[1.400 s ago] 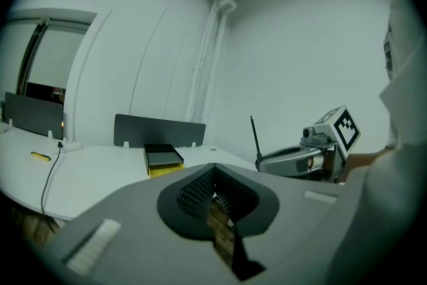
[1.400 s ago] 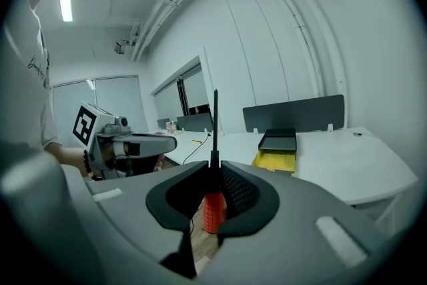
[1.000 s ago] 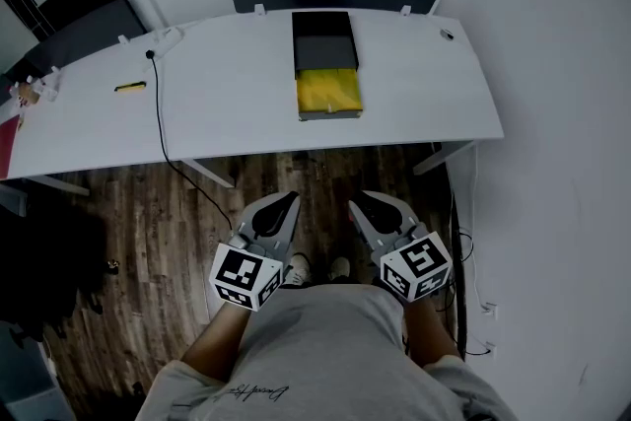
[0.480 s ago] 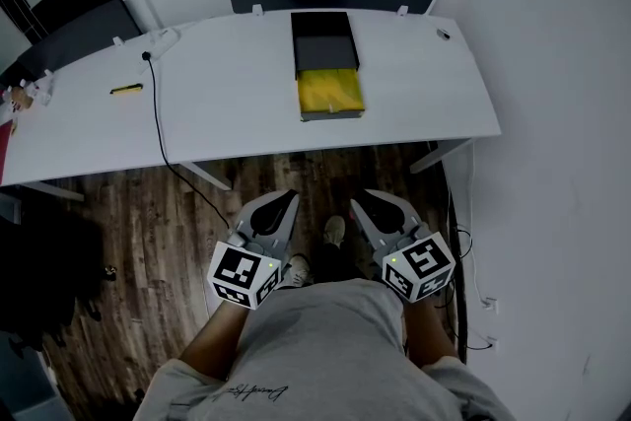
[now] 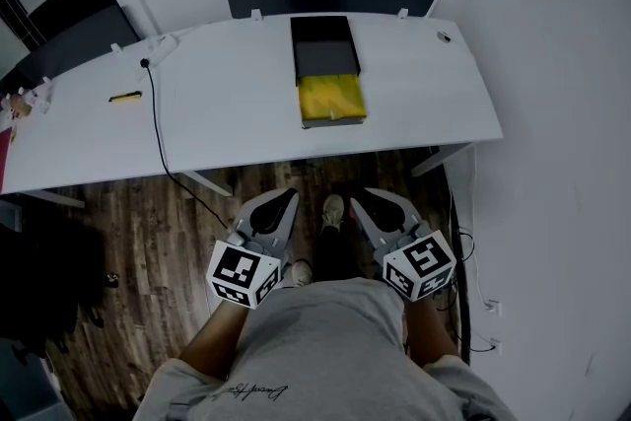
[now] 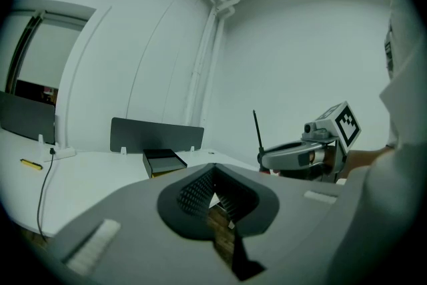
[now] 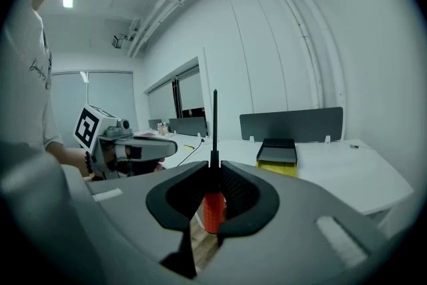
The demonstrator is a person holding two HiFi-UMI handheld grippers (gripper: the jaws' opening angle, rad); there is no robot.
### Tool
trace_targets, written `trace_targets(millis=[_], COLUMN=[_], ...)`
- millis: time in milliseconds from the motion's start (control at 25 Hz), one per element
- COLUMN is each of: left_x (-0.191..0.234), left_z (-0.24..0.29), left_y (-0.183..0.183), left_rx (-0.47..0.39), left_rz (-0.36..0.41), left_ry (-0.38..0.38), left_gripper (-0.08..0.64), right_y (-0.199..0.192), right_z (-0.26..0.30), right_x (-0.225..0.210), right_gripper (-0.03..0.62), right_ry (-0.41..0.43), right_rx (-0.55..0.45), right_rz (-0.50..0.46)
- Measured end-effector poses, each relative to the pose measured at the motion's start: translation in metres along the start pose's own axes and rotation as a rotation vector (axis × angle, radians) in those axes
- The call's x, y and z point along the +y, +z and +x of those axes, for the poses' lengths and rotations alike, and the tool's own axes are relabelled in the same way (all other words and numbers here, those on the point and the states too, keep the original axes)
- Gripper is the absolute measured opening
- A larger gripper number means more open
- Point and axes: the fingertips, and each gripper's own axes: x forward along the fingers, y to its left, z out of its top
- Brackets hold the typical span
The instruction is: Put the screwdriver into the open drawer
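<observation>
Right gripper [image 5: 361, 198]: fingers [image 7: 241, 191] pinching the screwdriver [image 7: 212, 209] by its ribbed orange handle. The long axis stands roughly upright, the dark shaft pointing up and the handle end down. From the left gripper view, the shaft [image 6: 257, 132] rises nearly vertical above the right gripper. Left gripper [image 5: 287, 199]: fingers [image 6: 195, 191] pressed together at the tips, nothing between them. Both grippers are held over the wooden floor [image 5: 148, 222], well apart from the white counter [image 5: 237, 108]. On the counter, a black drawer unit [image 5: 323, 42] has its yellow drawer [image 5: 331, 99] pulled open. The shirt print [image 5: 258, 393] is script, unreadable.
</observation>
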Motion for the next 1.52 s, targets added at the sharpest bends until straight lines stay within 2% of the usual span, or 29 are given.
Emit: trace_targets(millis=[560,880,1520], left_x=[0.032,0.067,0.126], left_z=[0.04,0.102,0.222], left_y=[0.01,0.02,0.053], left_rx=[-0.007,0.004,0.023], left_rz=[-0.006,-0.017,-0.046], left_ry=[0.022,0.059,0.163], left_gripper=[0.0,0.0,0.0], right_y=[0.008,0.025,0.071], right_z=[0.042,0.09,0.177], right_x=[-0.035,-0.092,-0.198], right_gripper=[0.074,0.074,0.074], right_ry=[0.029,0.064,0.177], right_rx=[0.02,0.033,0.085], right_rz=[-0.009,-0.011,-0.082])
